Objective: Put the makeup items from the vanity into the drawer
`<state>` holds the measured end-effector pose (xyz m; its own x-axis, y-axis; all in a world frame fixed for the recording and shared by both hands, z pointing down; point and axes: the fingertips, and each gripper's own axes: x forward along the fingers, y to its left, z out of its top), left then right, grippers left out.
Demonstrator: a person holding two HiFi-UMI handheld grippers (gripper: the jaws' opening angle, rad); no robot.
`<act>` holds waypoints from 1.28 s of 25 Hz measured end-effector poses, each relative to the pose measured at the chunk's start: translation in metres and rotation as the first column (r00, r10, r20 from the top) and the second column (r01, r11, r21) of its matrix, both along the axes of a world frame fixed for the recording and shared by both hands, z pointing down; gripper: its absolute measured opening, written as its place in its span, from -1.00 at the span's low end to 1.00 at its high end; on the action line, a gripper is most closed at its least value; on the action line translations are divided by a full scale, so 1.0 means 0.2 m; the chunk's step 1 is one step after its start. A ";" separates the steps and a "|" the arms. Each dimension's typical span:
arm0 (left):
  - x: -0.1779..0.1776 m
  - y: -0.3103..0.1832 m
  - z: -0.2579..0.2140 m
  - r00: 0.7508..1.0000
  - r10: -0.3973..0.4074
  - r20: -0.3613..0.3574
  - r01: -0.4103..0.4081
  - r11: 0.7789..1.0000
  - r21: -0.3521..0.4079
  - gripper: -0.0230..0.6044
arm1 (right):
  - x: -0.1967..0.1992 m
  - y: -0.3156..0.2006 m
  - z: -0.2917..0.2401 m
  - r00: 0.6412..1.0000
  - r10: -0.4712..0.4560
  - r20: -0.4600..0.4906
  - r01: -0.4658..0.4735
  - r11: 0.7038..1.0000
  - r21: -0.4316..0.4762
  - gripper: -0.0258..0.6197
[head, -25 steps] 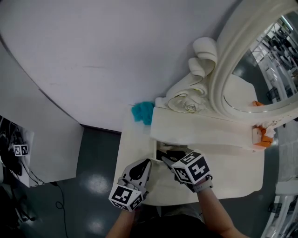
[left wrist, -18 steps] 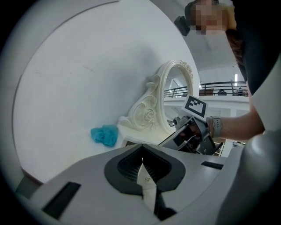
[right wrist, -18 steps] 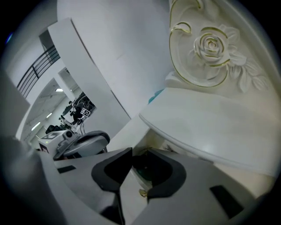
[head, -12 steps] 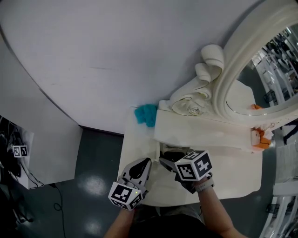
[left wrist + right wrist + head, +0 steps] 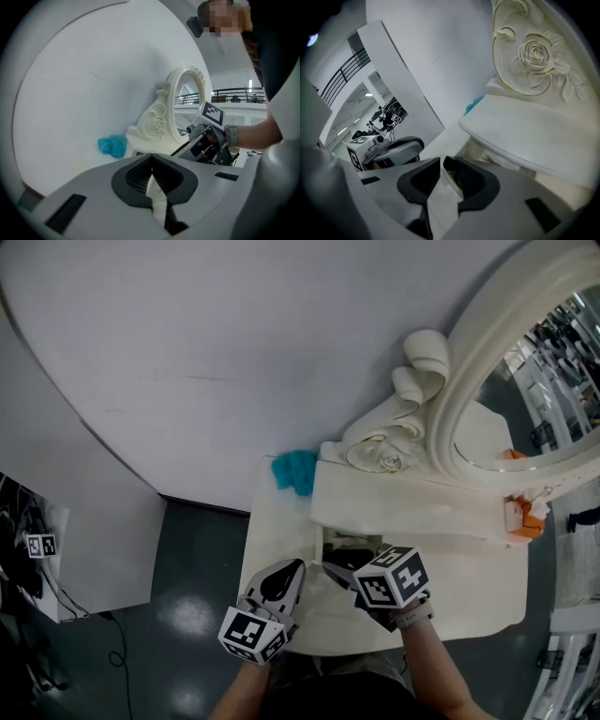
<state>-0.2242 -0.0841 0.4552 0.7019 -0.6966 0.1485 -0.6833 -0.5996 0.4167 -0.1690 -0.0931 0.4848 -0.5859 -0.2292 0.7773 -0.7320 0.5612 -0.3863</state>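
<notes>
Two grippers hovering at the vanity's open drawer.
The left gripper (image 5: 296,568) is hovering at the front left edge of the vanity (image 5: 469,589), jaw tips meeting with nothing visibly caught, and beyond it a teal cloth (image 5: 295,471) is lying by the wall. The drawer (image 5: 330,542) is standing open, with dark makeup items (image 5: 349,556) showing inside, too small to tell apart. The right gripper (image 5: 441,163) is pointing down at it; its jaws have just been opening and are narrowly apart, empty. Orange items (image 5: 532,521) are sitting beside the mirror (image 5: 525,390).
</notes>
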 end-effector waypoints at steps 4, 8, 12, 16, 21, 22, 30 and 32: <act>0.01 0.01 0.00 1.000 0.002 0.000 -0.002 1.000 0.002 -0.88 | 0.01 0.02 -0.01 1.000 -0.005 0.001 0.005 1.000 0.004 -0.54; 0.02 0.02 0.00 1.000 0.004 0.002 -0.004 1.000 0.002 -0.88 | 0.02 0.04 -0.02 1.000 -0.025 -0.001 0.025 0.999 0.037 -0.54; 0.04 0.05 0.00 1.000 0.005 0.006 -0.005 1.000 0.002 -0.88 | 0.03 0.05 -0.03 0.999 -0.044 -0.020 0.045 0.995 0.092 -0.78; 0.06 0.06 -0.01 1.000 0.001 0.017 -0.001 1.000 0.009 -0.88 | 0.03 0.07 -0.06 0.998 -0.070 0.003 0.069 0.988 0.139 -0.83; 0.13 0.11 -0.03 0.999 -0.004 0.035 0.003 1.000 0.018 -0.88 | 0.08 0.12 -0.08 0.994 -0.108 0.007 0.105 0.980 0.171 -0.85; 0.15 0.11 -0.03 0.999 -0.005 0.040 0.004 1.000 0.021 -0.88 | 0.09 0.13 -0.08 0.993 -0.115 0.010 0.112 0.978 0.178 -0.85; 0.41 0.19 -0.06 0.998 0.009 0.066 -0.011 1.000 0.028 -0.88 | 0.30 0.21 -0.12 0.990 -0.134 0.040 0.122 0.968 0.219 -0.85; 0.49 0.22 -0.06 0.998 0.017 0.068 -0.019 0.999 0.027 -0.88 | 0.38 0.25 -0.13 0.991 -0.129 0.047 0.115 0.968 0.223 -0.85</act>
<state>-0.1263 -0.0393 0.4425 0.7035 -0.6882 0.1774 -0.6983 -0.6228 0.3529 -0.0926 -0.0434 0.4593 -0.6641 -0.3137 0.6787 -0.6320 0.7206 -0.2854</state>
